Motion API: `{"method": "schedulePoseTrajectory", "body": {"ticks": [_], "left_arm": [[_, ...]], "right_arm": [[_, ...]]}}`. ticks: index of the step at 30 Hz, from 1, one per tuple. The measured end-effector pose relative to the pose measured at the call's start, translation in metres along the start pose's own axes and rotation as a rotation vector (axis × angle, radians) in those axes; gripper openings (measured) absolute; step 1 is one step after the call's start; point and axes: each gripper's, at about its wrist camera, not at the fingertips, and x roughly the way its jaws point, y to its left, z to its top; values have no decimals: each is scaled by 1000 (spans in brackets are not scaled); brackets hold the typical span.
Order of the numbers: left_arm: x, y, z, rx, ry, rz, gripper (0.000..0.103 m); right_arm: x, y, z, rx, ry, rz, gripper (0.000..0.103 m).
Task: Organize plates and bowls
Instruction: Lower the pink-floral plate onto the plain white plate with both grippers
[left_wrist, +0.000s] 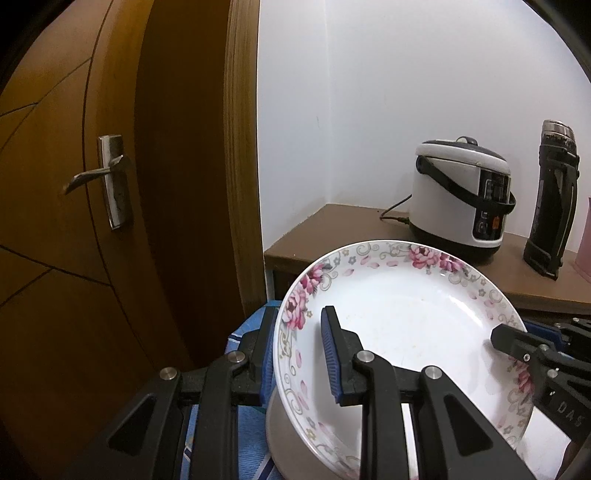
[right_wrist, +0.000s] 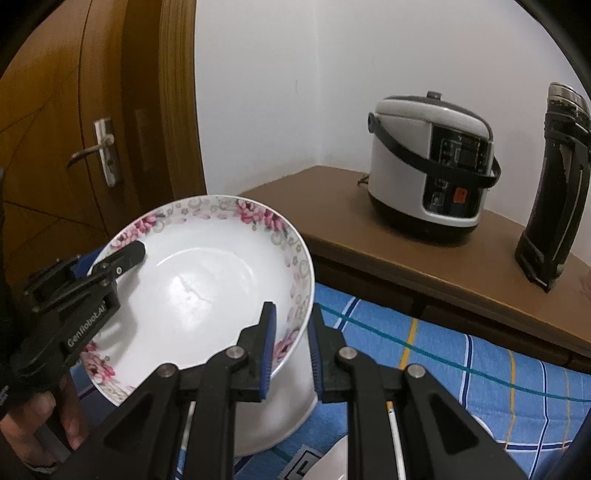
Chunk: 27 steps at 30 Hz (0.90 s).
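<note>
A white plate (left_wrist: 406, 314) with a pink flower rim hangs tilted in the air between both grippers. My left gripper (left_wrist: 299, 358) is shut on the plate's left rim, one blue pad inside and one outside. My right gripper (right_wrist: 293, 347) is shut on the opposite rim of the plate (right_wrist: 207, 288). Each gripper shows in the other's view: the right gripper (left_wrist: 524, 332) at the plate's far right edge, the left gripper (right_wrist: 114, 258) at its left edge. Just beneath the plate stands a plain white bowl (right_wrist: 288, 417), also seen as the white bowl (left_wrist: 284, 435) in the left wrist view.
A blue checked cloth (right_wrist: 461, 369) covers the surface below. Behind it a brown table (right_wrist: 369, 243) carries a rice cooker (right_wrist: 432, 162) and a black flask (right_wrist: 554, 184). A wooden door (left_wrist: 74, 221) stands at the left. Another white dish edge (right_wrist: 332, 461) lies near the bottom.
</note>
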Motion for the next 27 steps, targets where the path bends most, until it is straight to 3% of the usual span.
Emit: {"method": "schedulePoseTrajectory", "body": {"ticks": [27], "left_arm": [[31, -3, -10, 7, 126, -27, 26]], "right_arm": [[13, -1, -4, -34, 127, -25, 18]]}}
